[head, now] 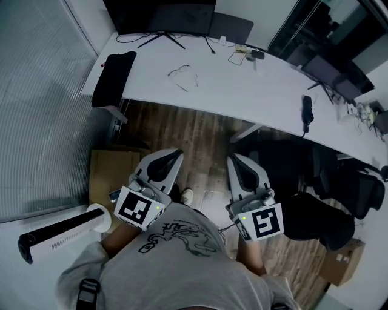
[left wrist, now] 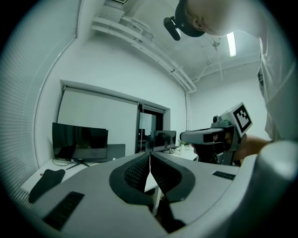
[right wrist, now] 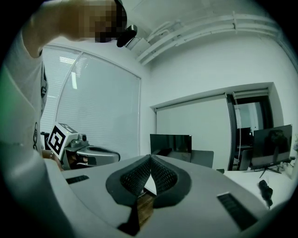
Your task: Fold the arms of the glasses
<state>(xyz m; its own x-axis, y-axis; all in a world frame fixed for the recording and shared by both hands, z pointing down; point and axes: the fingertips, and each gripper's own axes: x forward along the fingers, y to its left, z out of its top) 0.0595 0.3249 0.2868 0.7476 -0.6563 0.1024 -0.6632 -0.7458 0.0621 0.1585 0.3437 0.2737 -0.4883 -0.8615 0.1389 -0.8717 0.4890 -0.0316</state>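
Observation:
The glasses (head: 183, 75), thin-framed with their arms spread, lie on the white desk (head: 242, 91) near its back left part, seen only in the head view. Both grippers hang over the wooden floor, well short of the desk's front edge. My left gripper (head: 177, 154) points toward the desk, its jaws closed tip to tip with nothing between them (left wrist: 150, 155). My right gripper (head: 233, 158) is alongside it, likewise shut and empty (right wrist: 150, 158). Each gripper shows in the other's view, the right gripper (left wrist: 215, 136) and the left gripper (right wrist: 87, 156).
A monitor (head: 160, 15) stands at the desk's back. A black pad (head: 113, 77) drapes over its left end, cables (head: 239, 56) and a black device (head: 307, 110) lie to the right. Office chairs (head: 321, 206), a cardboard sheet (head: 112, 172) and a white appliance (head: 60, 233) stand on the floor.

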